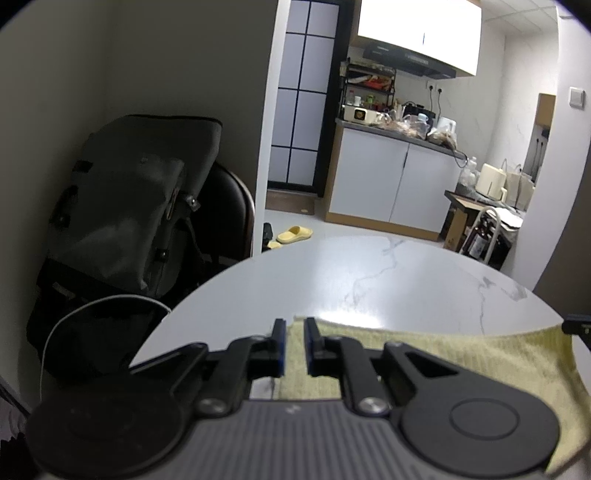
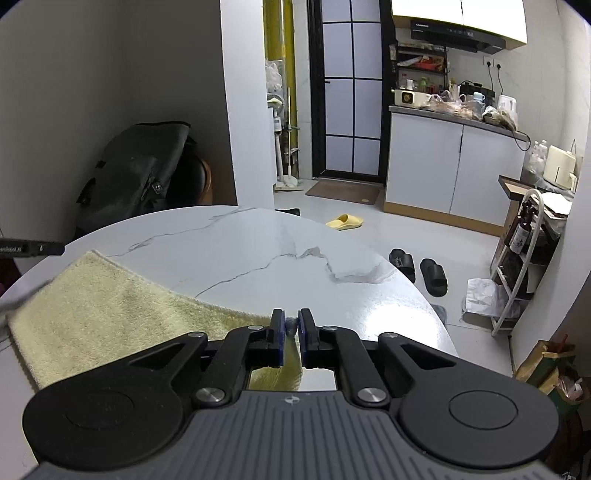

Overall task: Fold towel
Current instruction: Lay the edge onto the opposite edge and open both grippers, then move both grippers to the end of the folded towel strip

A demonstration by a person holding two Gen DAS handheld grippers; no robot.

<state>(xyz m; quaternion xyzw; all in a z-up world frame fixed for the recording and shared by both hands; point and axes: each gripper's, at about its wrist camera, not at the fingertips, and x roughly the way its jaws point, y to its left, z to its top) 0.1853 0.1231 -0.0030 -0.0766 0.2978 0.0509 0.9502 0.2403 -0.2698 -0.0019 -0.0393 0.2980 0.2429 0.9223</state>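
Left tool (image 1: pixel 294 325): jaws narrowly parted, towel cloth lying between and under the blue pads; whether they pinch it I cannot tell.
Right tool (image 2: pixel 291 320): jaws drawn close, clenched on a bunched edge of the towel that stands up between the pads.
Towel (image 2: pixel 110 317): pale yellow, ribbed terry, spread on the near side of the worktop, its far edge hemmed; the left tool sits at its left corner, the right tool at its right end.
Worktop (image 2: pixel 258 251): round, white, marble-look with grey veins, glossy, bare beyond the towel.
Writing: white lettering on the black bar (image 2: pixel 31 248) at the left edge of the right-wrist view, too small to read; a pale brand word on the range hood (image 2: pixel 456 33), blurred.
Left of worktop: a dark grey bag (image 1: pixel 136 206) slumped on a dark chair against the wall, a white cable (image 1: pixel 74 317) looping below it.
Floor beyond: a yellow slipper (image 2: pixel 345 221) far off, a pair of black slippers (image 2: pixel 419 271) nearer on the right.
Far right: white kitchen cabinets (image 2: pixel 454 173) under a cluttered counter, a white wire rack (image 2: pixel 521 258) holding bottles.
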